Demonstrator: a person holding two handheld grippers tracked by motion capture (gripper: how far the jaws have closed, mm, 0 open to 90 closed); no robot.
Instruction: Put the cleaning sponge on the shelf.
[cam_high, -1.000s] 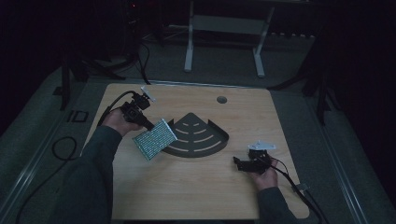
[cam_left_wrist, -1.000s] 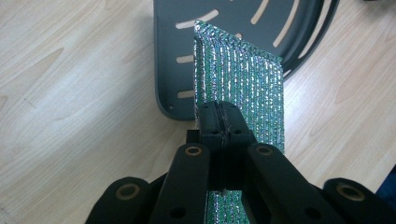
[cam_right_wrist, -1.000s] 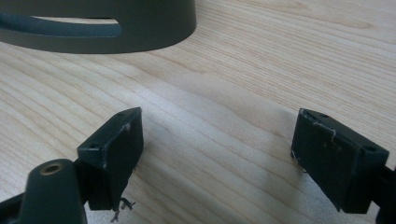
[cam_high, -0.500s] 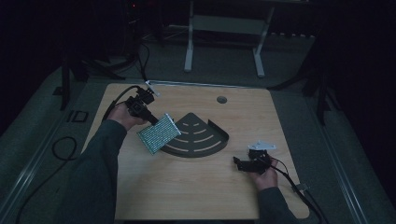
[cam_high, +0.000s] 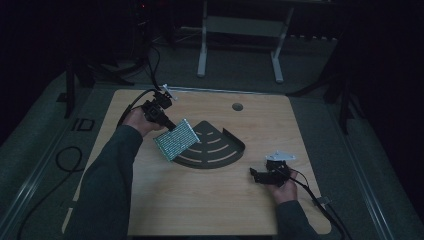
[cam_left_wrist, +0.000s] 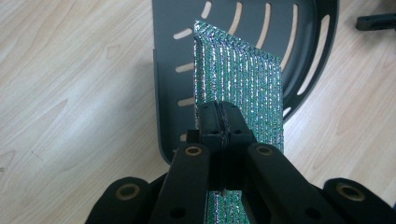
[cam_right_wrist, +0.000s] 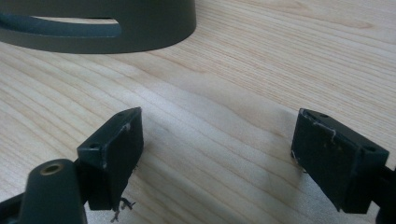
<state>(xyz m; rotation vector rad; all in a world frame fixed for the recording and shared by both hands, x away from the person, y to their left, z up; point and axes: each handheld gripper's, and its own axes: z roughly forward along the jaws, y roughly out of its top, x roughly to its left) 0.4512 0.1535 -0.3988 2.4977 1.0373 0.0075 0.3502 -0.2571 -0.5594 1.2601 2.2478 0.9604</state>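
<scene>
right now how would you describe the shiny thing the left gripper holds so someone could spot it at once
Start at the light wooden table and find the dark quarter-round slotted tray near its middle. At the tray's left edge, the left gripper has its jaws shut on a flat rectangular sparkly green sheet, held tilted over the tray. It is the one glittering thing here; everything else is matte wood or dark.

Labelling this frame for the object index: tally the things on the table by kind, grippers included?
Glittery green-silver woven sheet, clamped in the left gripper: 1
Dark grey fan-shaped slotted metal tray: 1
Handheld two-jaw grippers, counting the right gripper, whose jaws stand open: 2
Total: 4
</scene>
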